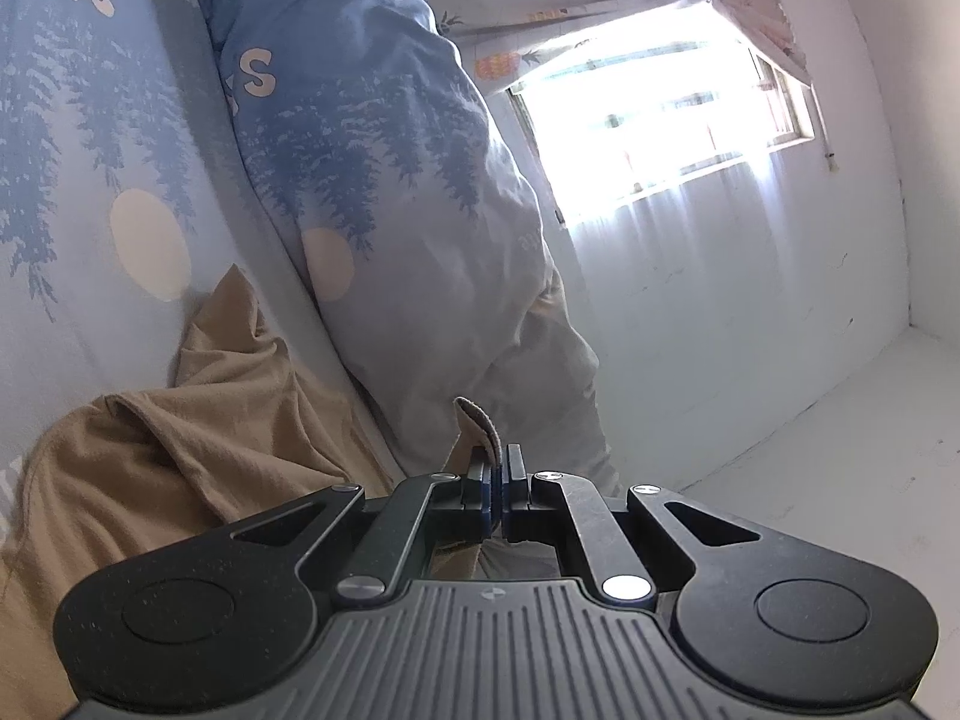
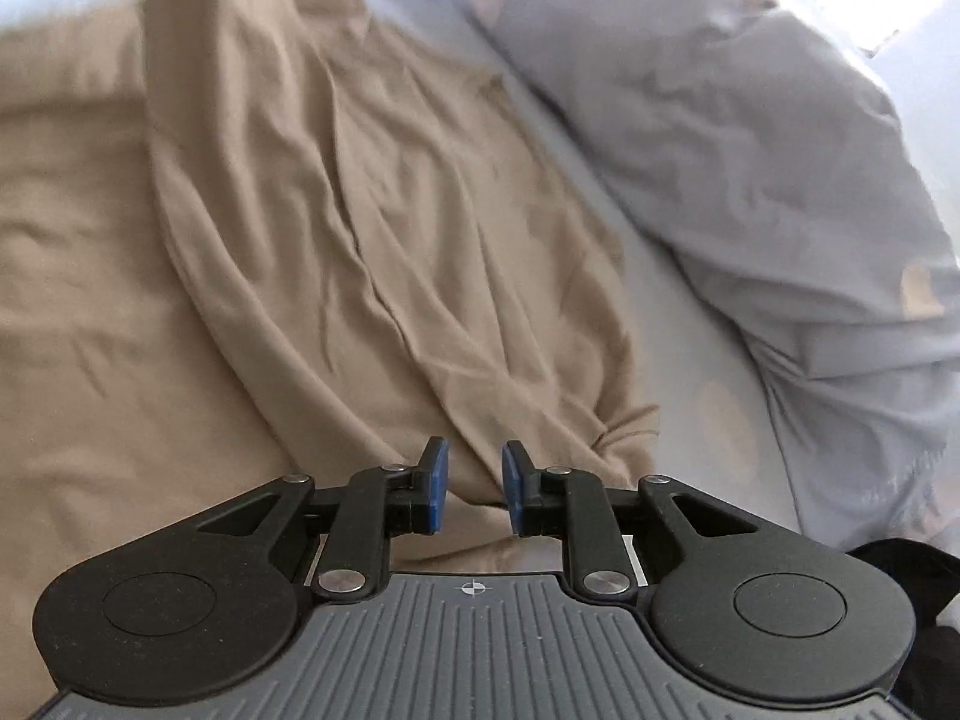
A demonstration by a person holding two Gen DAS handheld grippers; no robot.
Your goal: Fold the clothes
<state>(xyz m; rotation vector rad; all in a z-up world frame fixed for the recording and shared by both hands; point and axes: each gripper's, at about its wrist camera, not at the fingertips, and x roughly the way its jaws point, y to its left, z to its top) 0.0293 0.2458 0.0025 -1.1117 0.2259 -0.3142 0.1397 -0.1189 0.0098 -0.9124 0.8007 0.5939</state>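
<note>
On the bed [image 2: 678,324], spread over a pale blue sheet printed with trees and dots, lies the tan garment [image 2: 252,276], rumpled into long creases, with a bunched duvet [image 2: 780,168] just beside it on the window side. The left tongs [image 1: 499,480] are closed tight on a hemmed edge of the tan garment, a small tab of which sticks up past the pads; from there the cloth drops away to the bed. The right tongs [image 2: 475,483] stand partly open, pointing down at the cloth with a ridge of it lying below the gap, but the pads press on nothing.

The step in hand looks like taking a second hold so the garment can be lifted and laid over itself. To do it well, the right tongs should settle on a true edge or corner (not a mid-panel crease, which would drag extra layers along), close firmly, and then draw away from the left until the span between them is taut. Keeping the fold clear of the duvet would prevent snagging.
</note>
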